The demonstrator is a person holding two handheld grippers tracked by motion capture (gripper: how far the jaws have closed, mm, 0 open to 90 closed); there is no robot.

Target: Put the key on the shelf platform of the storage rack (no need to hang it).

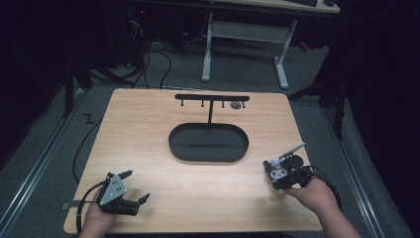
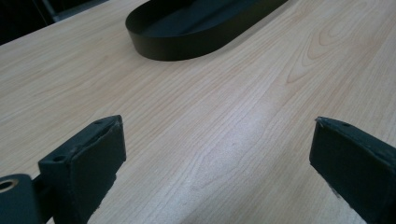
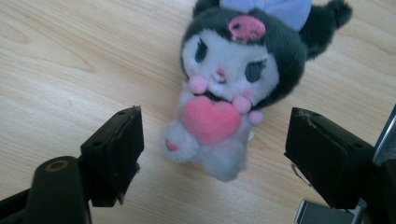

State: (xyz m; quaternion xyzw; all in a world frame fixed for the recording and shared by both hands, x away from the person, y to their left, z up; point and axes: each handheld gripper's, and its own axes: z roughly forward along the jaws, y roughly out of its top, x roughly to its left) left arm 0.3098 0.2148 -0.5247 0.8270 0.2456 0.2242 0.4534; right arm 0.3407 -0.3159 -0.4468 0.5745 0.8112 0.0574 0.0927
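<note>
Here, a small plush toy [image 3: 224,93] with a black hood, white face and pink heart lies on the wooden table [image 1: 198,193] near its right edge. The right gripper [image 3: 212,140] hovers over it, jaws wide apart on either side, not touching. The left gripper [image 2: 217,154] rests wide open and empty, near the black oval tray [image 2: 187,28].

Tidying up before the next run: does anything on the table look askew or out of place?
Only the plush toy: it lies flat on its back on the table, between the open right gripper, not in the black tray.
</note>
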